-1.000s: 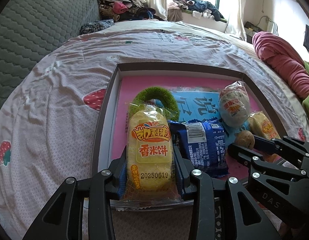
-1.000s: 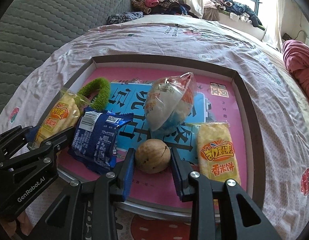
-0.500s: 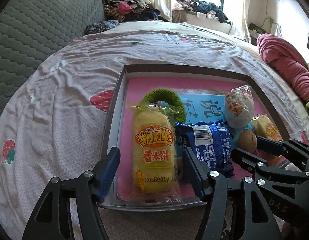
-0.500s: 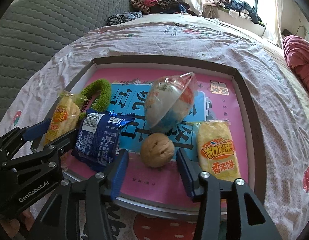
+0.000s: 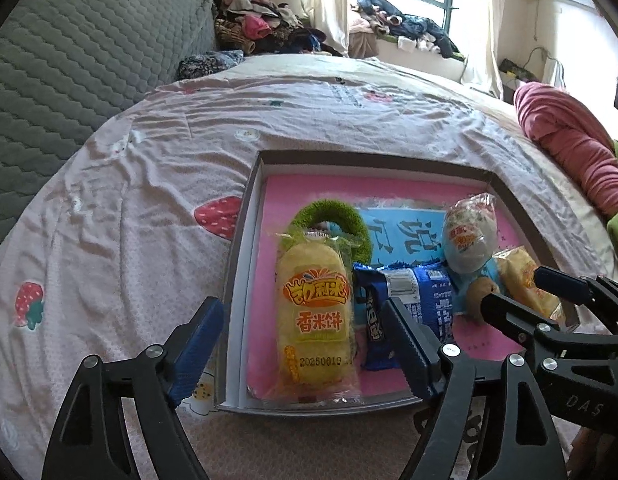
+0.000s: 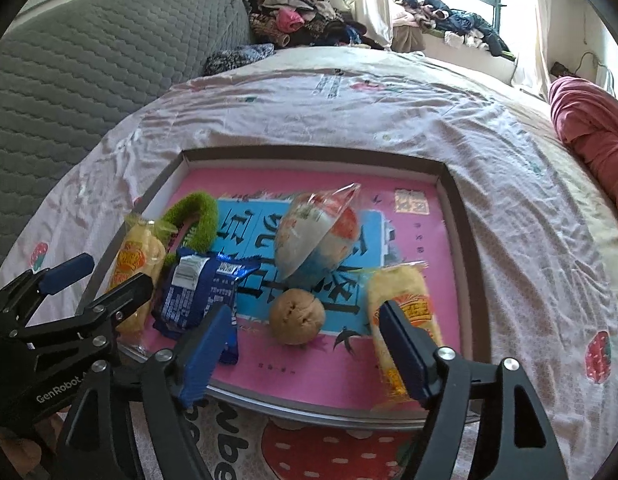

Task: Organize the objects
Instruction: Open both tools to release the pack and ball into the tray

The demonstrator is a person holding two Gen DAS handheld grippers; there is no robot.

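A lived-in bedroom: strawberry-print bedsheet [image 5: 149, 184], quilted grey headboard [image 5: 89, 76], clothes heaped on the windowsill [image 5: 405, 32].

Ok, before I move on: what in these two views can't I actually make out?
- Green ring: near side hidden under the left rice cracker pack, left wrist view.
- Blue snack packet: near corner behind the right tool finger, right wrist view.
- Right rice cracker pack: lower half covered by the other finger.
- Tray: bottom print blocked by the clear-wrapped snack and walnut.
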